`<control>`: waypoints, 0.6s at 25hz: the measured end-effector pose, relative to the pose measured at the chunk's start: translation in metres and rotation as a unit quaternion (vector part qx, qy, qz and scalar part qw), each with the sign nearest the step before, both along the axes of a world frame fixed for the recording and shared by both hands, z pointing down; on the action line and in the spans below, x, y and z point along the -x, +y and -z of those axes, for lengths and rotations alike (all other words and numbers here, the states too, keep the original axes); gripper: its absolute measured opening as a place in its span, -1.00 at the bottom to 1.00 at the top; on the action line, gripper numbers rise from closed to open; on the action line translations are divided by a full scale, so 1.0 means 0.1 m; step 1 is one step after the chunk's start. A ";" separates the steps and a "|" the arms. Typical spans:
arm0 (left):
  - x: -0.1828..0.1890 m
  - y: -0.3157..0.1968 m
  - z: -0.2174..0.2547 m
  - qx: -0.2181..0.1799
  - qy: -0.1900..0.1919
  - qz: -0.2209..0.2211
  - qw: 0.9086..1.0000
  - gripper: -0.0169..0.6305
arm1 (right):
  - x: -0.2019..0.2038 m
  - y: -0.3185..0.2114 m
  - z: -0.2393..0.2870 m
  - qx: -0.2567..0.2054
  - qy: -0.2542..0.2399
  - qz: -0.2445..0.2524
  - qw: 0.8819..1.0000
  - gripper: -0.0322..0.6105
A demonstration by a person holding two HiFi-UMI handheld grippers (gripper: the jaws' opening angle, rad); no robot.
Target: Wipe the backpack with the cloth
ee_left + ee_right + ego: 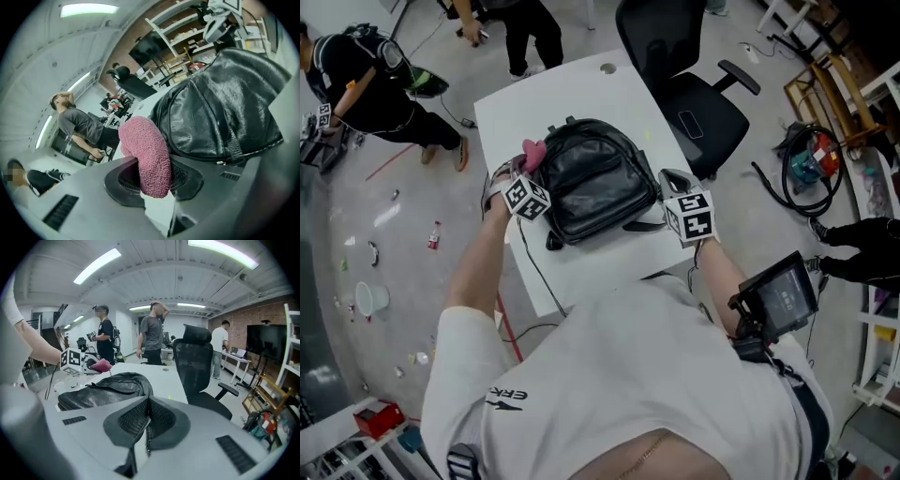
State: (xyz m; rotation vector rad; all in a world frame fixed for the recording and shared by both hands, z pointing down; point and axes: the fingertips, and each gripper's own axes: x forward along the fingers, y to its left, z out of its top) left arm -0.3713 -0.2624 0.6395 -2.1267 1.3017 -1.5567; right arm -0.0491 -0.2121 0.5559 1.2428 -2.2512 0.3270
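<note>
the black leather backpack [595,178] lies flat at the centre of the head view on a white table [581,94]. the left gripper [528,173] is at the bag's left edge, its jaws clamped on a pink terry cloth [147,154]. the cloth bulges up out of them just beside the bag's glossy side; i cannot tell whether it touches. the right gripper [146,425] hangs at the bag's right edge, jaws pressed together with nothing between them. in its own view the backpack lies beyond them, to the left.
</note>
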 end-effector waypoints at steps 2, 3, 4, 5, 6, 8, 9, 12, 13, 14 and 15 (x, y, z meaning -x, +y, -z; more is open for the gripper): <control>-0.08 -0.13 -0.08 0.008 -0.035 -0.029 0.999 -0.66 | -0.06 -0.02 -0.01 0.005 0.001 -0.009 1.000 -0.89; -0.12 -0.19 -0.11 0.012 -0.052 -0.042 0.998 -0.66 | -0.08 -0.04 -0.01 0.006 0.001 -0.010 1.000 -0.89; -0.14 -0.25 -0.15 0.017 -0.071 -0.056 0.996 -0.66 | -0.09 -0.07 -0.01 0.007 0.001 -0.010 1.000 -0.89; -0.15 -0.31 -0.18 0.022 -0.091 -0.068 0.993 -0.66 | -0.10 -0.09 -0.01 0.007 0.001 -0.010 1.000 -0.89; -0.16 -0.37 -0.22 0.028 -0.111 -0.081 0.990 -0.66 | -0.10 -0.12 -0.02 0.007 0.001 -0.009 1.000 -0.89; -0.19 -0.47 -0.29 0.041 -0.146 -0.106 0.983 -0.66 | -0.10 -0.17 -0.03 0.009 0.002 -0.009 1.000 -0.89; -0.20 -0.50 -0.34 0.049 -0.163 -0.119 0.978 -0.66 | -0.11 -0.20 -0.04 0.011 0.003 -0.009 1.000 -0.89; -0.22 -0.57 -0.46 0.072 -0.215 -0.155 0.961 -0.66 | -0.10 -0.29 -0.10 0.018 0.008 -0.005 1.000 -0.89; -0.22 -0.57 -0.49 0.078 -0.230 -0.166 0.956 -0.66 | -0.10 -0.31 -0.12 0.020 0.011 -0.002 1.000 -0.89; -0.23 -0.55 -0.51 0.082 -0.241 -0.176 0.951 -0.66 | -0.09 -0.32 -0.14 0.021 0.014 0.002 1.000 -0.89; -0.23 -0.53 -0.52 0.085 -0.250 -0.185 0.947 -0.66 | -0.08 -0.33 -0.15 0.022 0.017 0.005 1.000 -0.89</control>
